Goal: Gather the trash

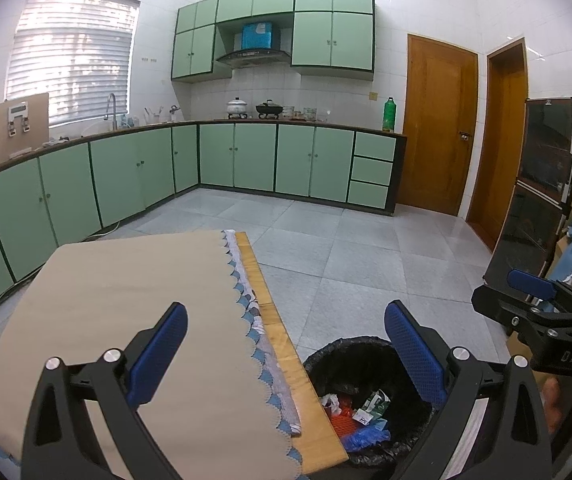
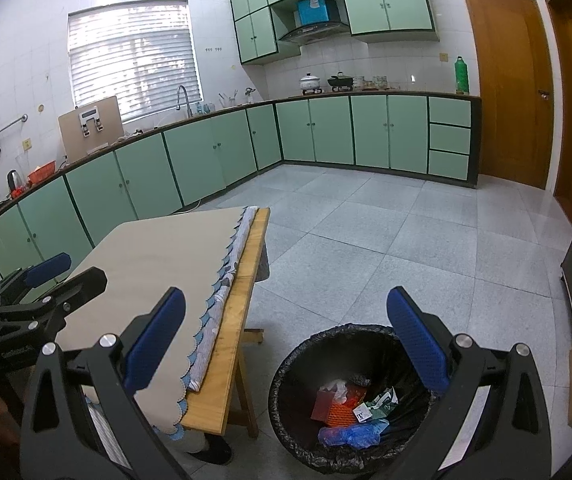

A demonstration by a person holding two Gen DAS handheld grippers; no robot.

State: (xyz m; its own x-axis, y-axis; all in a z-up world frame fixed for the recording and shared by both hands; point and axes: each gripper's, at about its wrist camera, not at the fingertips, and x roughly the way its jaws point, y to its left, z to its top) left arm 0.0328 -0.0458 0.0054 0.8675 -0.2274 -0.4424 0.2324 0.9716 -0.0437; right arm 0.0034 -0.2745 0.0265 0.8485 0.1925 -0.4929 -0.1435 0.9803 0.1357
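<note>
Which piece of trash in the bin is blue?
The crumpled blue plastic bag at the near edge of the bin; the others are red, orange, white or green.

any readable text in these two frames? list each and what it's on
"DAS": on the black body of the right gripper, seen from the left wrist view.
Embossed lettering on the left gripper body: too blurred to read.
Print on the green-white carton in the trash bin: too small to read.
Label on the green bottle: unreadable.
</note>
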